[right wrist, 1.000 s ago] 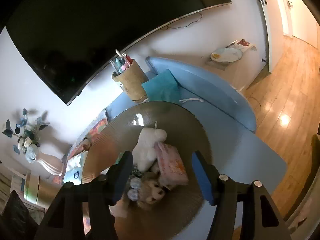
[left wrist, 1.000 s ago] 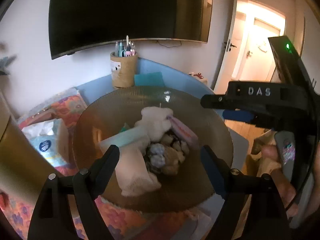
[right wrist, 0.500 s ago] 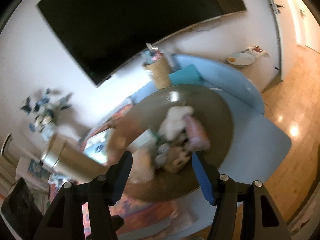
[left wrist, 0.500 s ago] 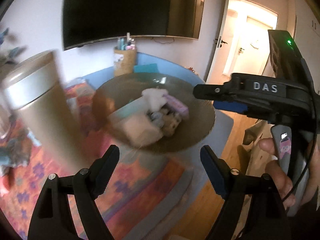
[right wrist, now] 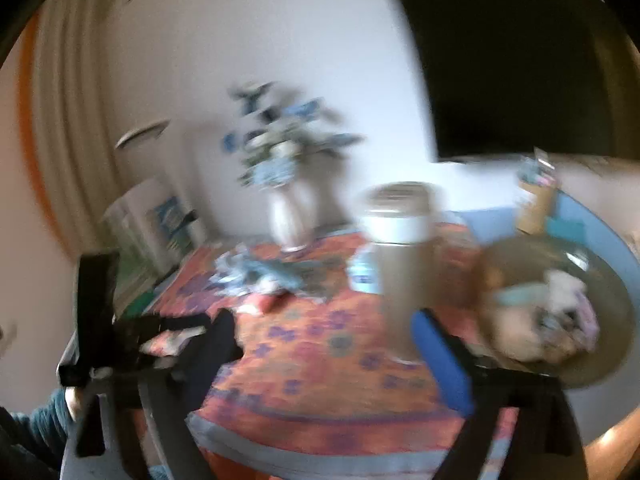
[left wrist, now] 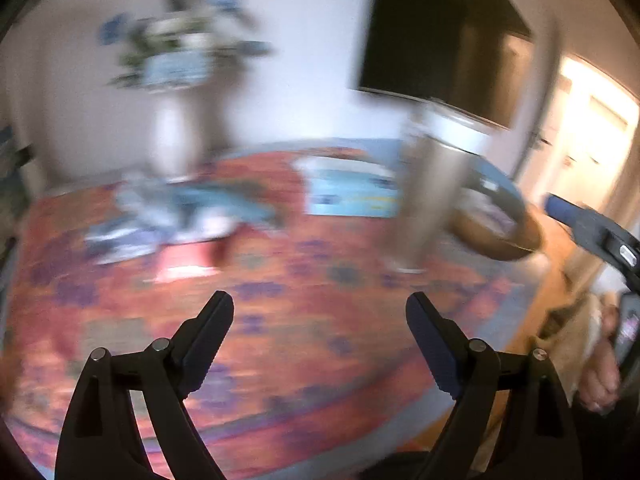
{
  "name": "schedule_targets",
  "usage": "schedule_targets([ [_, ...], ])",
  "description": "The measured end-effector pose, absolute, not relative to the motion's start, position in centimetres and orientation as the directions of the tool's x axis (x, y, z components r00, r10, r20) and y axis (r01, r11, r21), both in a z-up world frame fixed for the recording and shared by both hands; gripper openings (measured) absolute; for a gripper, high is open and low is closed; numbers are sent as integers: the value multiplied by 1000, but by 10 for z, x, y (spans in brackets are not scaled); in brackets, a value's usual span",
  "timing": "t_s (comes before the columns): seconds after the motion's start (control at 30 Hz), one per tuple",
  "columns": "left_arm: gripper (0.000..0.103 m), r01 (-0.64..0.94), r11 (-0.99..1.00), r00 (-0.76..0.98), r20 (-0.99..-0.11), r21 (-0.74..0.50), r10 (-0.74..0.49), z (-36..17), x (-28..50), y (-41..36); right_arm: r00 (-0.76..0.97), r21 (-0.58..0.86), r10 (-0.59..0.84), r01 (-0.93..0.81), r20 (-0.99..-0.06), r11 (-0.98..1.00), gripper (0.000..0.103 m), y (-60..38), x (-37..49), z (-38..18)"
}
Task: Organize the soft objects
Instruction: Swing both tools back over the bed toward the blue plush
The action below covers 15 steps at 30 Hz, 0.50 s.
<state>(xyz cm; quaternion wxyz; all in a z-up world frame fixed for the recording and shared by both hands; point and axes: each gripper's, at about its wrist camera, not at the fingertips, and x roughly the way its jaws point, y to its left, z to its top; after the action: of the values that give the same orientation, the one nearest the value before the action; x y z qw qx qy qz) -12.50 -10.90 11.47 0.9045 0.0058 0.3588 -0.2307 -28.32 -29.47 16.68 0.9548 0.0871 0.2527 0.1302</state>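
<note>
Both frames are smeared with motion blur. The left gripper [left wrist: 319,322] hangs over the orange floral tablecloth [left wrist: 304,280] with its jaws opening and nothing between them, and the right gripper [right wrist: 324,334] is likewise opening on empty air. The soft objects [right wrist: 548,320] lie heaped in the round brown glass bowl [right wrist: 608,280] at the right, beyond a tall gold canister [right wrist: 400,256].

Blurred vase of flowers [right wrist: 286,184], tall metal canister [right wrist: 400,248], dark screen [left wrist: 440,40] on wall.
</note>
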Motion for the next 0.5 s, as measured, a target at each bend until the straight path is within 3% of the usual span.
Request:
schedule_targets([
  [0.07, 90, 351, 922, 658, -657, -166, -369, 112, -112, -72, 814, 215, 331, -258, -476, 942, 92, -261, -274, 167],
  [0.23, 92, 208, 967, 667, -702, -146, -250, 102, -70, -9, 700, 167, 310, -267, -643, 949, 92, -171, -210, 138],
  [0.4, 92, 223, 974, 652, -738, -31, -173, 83, -6, 22, 545, 293, 362, -213, -756, 932, 92, -141, -132, 96],
  [0.5, 92, 228, 973, 638, -750, -32, -174, 72, 31, 34, 496, 312, 359, -179, -790, 933, 92, -124, -93, 69],
])
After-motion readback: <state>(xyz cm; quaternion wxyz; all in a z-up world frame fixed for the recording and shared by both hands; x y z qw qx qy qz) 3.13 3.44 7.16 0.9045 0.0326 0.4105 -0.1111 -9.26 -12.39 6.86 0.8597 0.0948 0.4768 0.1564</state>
